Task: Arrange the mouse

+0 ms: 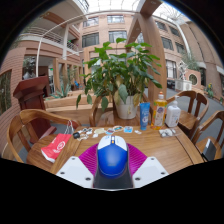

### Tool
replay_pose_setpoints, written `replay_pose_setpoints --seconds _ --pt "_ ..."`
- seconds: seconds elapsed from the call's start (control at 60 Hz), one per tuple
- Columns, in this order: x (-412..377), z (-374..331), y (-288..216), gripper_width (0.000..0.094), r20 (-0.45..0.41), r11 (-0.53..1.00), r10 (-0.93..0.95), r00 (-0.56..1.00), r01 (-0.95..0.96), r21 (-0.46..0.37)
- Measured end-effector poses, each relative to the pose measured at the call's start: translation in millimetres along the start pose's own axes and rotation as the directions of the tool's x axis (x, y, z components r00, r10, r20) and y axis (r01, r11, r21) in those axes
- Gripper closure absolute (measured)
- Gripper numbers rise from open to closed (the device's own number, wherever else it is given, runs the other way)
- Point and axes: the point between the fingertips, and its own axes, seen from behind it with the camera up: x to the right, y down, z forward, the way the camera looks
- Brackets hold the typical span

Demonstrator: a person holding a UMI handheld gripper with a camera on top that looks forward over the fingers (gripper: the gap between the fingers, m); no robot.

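A blue and white computer mouse (112, 157) sits between my gripper's (112, 165) two fingers, its white nose pointing away from me. Both magenta pads (89, 158) press against its sides, so the fingers are shut on it. The mouse is held above the near part of a wooden table (165, 150). Its rear end is hidden low between the fingers.
A large potted plant (122, 82) stands at the table's far side. Bottles (160, 108) stand to its right, small items lie along the far middle, and a red and white packet (55, 148) lies at the left. Wooden chairs (30, 128) surround the table.
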Motion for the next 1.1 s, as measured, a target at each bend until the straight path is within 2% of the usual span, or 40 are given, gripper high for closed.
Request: replay_pose_setpoints --seconds 0.133,0.25,0.367,0.433,0.533,0.55,0.6,0.65,0.9,1.1 --pt "-16.6 37.7 68.1 0.0553 0.011 0.989 -0.033 0.999 0.034 -0.143" --pt "-24.1 51.3 106.0 0.0537 0.012 0.976 -0.048 0.999 0.049 -0.21" --pt "-33.4 54.5 130.1 0.0456 0.038 0.967 -0.047 0.998 0.055 -0.25" --pt "-31.7 51.1 127.2 0.0387 0.034 0.969 -0.065 0.997 0.071 -0.238" --pt "-29.5 37.3 119.4 0.0088 0.021 0.969 -0.075 0.997 0.078 -0.235" --pt "-30.2 34.0 117.4 0.0066 0.022 0.97 -0.075 0.997 0.078 -0.232" --pt "-29.7 22.4 108.5 0.0096 0.013 0.973 -0.073 0.997 0.074 -0.22" --pt "-27.2 8.5 97.7 0.0068 -0.004 0.977 -0.077 0.997 0.075 -0.201" --pt "-27.8 -85.4 45.1 0.008 -0.04 0.99 -0.088 0.995 0.083 -0.114" --pt "-37.1 -151.6 27.3 0.0078 -0.044 0.993 -0.095 0.995 0.092 -0.069"
